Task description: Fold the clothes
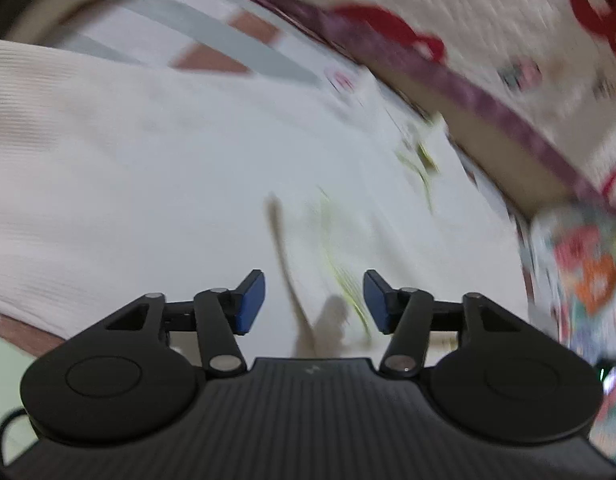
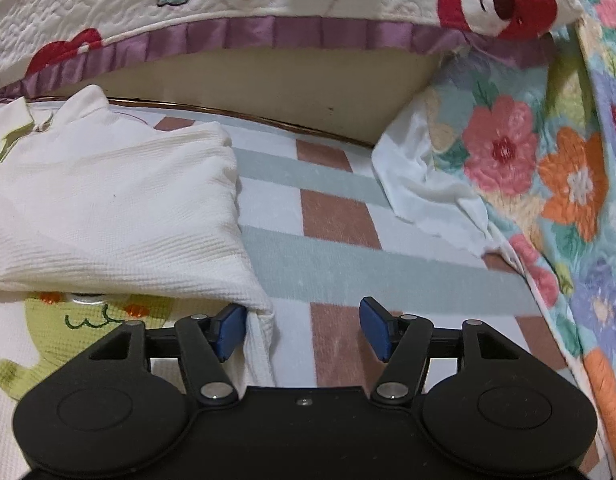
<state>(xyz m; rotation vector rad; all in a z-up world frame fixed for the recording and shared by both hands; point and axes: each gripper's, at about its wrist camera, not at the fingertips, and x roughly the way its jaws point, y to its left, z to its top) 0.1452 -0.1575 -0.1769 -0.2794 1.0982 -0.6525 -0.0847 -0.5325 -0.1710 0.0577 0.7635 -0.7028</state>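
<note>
Though the white shirt [image 2: 108, 200] on the striped bed sheet [image 2: 339, 216] already has one side folded over, more folds seem left; the left gripper [image 1: 313, 300] and right gripper [image 2: 302, 330] both gape, holding nothing

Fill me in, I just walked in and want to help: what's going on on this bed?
A person with handheld tongs in each hand is folding a white polo shirt on a striped sheet. One side is already folded over, partly covering its green cartoon patch. The right tongs are open at the folded edge, one pad touching the cloth, gripping nothing. The left tongs are open above the shirt; that view is blurred.
</note>
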